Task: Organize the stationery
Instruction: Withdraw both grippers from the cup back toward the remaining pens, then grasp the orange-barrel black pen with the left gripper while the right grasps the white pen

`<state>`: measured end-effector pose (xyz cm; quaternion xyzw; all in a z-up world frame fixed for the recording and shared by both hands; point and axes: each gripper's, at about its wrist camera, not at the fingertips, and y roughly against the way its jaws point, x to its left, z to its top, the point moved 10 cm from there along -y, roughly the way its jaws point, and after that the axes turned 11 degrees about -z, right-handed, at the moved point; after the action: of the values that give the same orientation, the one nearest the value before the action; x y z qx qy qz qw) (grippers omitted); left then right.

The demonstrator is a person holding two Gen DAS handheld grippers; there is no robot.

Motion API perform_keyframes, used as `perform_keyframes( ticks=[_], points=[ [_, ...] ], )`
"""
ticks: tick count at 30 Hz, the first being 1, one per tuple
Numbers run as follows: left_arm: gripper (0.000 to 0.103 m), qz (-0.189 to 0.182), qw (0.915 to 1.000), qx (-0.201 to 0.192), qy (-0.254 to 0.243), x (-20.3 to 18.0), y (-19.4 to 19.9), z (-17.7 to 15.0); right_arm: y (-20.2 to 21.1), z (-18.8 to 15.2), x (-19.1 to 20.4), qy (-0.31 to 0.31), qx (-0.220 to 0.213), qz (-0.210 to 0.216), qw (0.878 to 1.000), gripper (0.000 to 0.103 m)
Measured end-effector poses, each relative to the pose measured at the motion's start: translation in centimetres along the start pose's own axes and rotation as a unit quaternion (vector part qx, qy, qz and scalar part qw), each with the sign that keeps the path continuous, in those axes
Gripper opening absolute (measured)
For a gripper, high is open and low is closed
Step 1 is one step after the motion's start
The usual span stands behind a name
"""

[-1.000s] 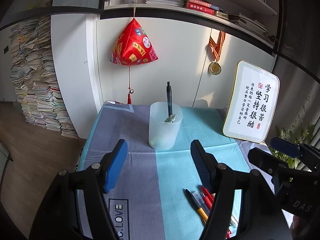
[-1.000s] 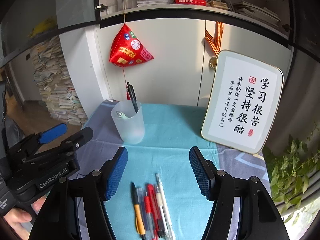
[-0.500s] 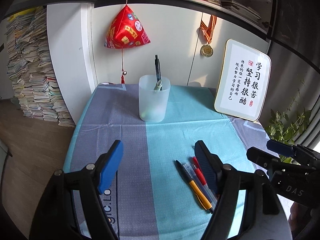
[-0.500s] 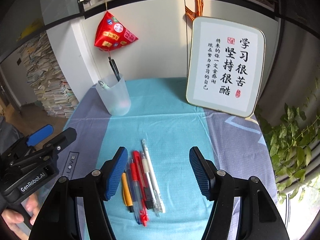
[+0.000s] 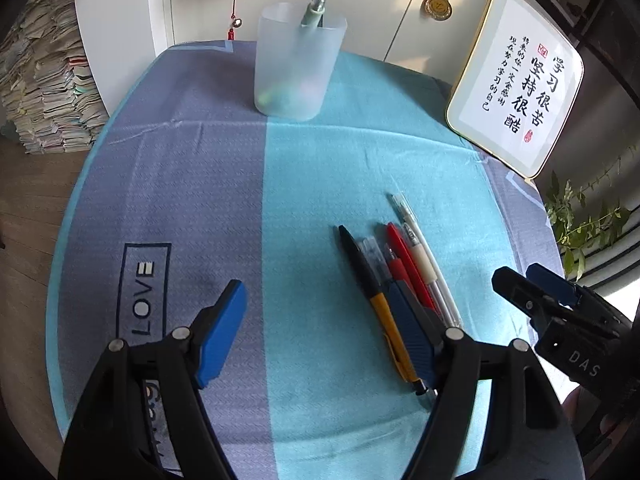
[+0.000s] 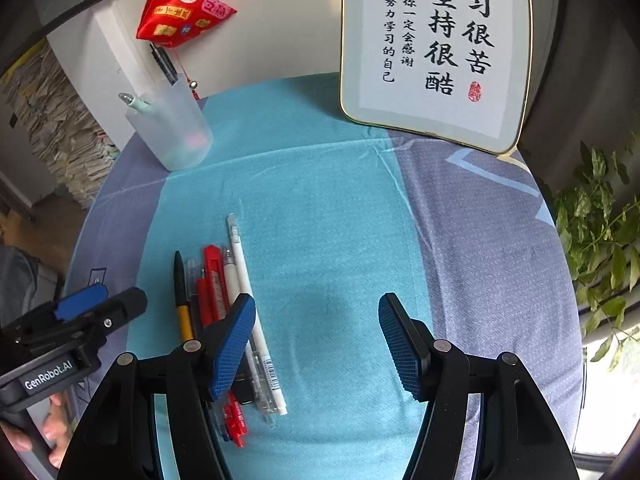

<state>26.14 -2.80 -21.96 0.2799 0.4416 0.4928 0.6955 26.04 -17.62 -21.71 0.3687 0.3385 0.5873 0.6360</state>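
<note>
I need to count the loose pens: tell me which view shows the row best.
Left wrist view: the pens lie side by side, mostly uncovered. In the right wrist view, the right gripper's finger hides part of the row.

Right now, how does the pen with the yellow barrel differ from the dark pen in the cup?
The yellow-barrelled pen lies flat on the cloth beside other pens; the dark pen stands tilted in the frosted cup. One is black and yellow, the other dark all over. No claw touches either.
</note>
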Motion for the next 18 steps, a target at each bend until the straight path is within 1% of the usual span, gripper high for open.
perform_keyframes(
  ticks=[2,3,6,8,9,11,15,18],
  points=[
    [0.073,0.017,0.9998,0.005,-0.009,-0.2,-0.4,-0.1,0.0,0.0,-0.1,-0.002,0.000,-0.002,1.000,0.065],
    [0.073,0.018,0.9997,0.009,-0.011,-0.3,-0.7,-0.2,-0.1,-0.1,-0.2,-0.003,0.001,-0.004,1.000,0.065],
    [0.073,0.002,0.9996,0.027,-0.001,-0.4,-1.7,-0.7,-0.1,-0.3,-0.1,0.000,0.006,-0.004,1.000,0.065],
    [0.073,0.006,0.9992,0.038,0.008,-0.2,-2.5,-0.9,-0.1,-0.2,-0.1,0.000,0.005,-0.002,1.000,0.065],
    [0.073,0.013,0.9994,0.031,0.003,-0.2,-2.5,-0.7,0.0,-0.2,-0.1,0.000,0.004,-0.002,1.000,0.065],
    [0.077,0.024,0.9991,0.034,-0.002,-0.3,-2.6,-0.8,0.0,-0.2,-0.2,0.002,0.002,-0.001,1.000,0.065],
    [0.082,0.047,0.9984,0.020,-0.023,-0.6,-3.0,-0.8,0.1,-0.2,-0.3,0.003,0.001,-0.004,1.000,0.065],
    [0.083,0.044,0.9986,0.025,-0.015,-0.6,-3.2,-1.0,-0.1,-0.4,-0.6,0.000,0.005,-0.005,1.000,0.065]
  ],
)
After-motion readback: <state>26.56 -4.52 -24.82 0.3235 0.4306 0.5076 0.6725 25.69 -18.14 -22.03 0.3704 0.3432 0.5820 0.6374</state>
